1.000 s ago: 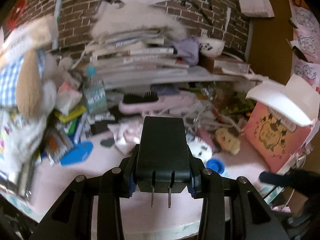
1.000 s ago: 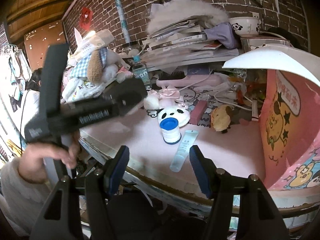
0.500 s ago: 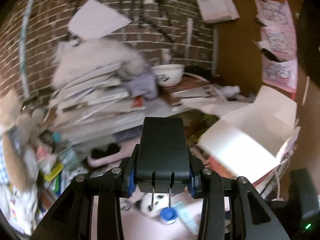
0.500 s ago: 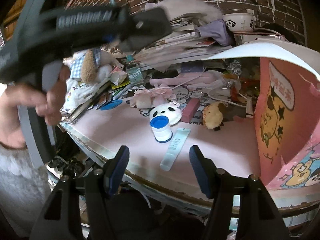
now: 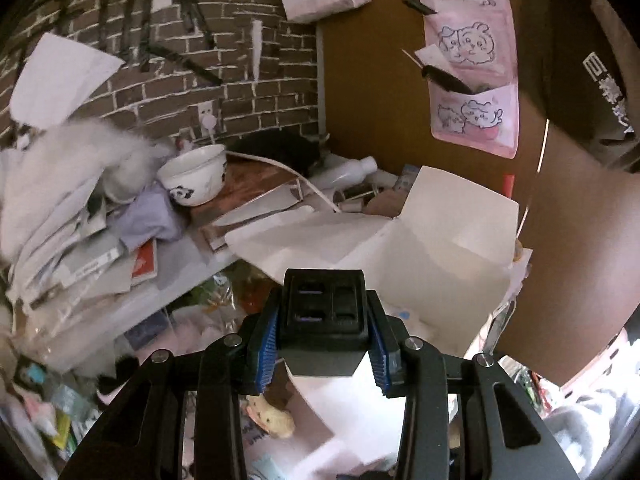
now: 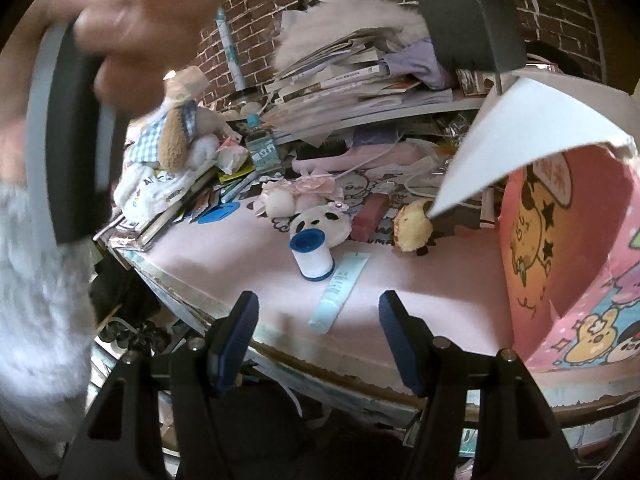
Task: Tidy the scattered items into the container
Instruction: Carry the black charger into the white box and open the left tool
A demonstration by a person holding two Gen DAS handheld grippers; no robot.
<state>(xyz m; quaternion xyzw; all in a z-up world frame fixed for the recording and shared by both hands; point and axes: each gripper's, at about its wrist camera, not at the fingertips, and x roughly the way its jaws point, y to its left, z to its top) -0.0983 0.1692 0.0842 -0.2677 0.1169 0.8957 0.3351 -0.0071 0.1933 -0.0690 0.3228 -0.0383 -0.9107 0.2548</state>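
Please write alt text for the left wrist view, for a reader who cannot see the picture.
The left gripper is shut on a black charger and holds it above the open white flaps of a box. Behind stand a brick wall, a panda bowl and a heap of papers.

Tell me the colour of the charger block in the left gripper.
Black charger block, clearest in the left wrist view.

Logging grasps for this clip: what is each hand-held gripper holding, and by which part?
Left hand-held gripper clamps a black power adapter by its two side faces. Right hand-held gripper is open and holds nothing.
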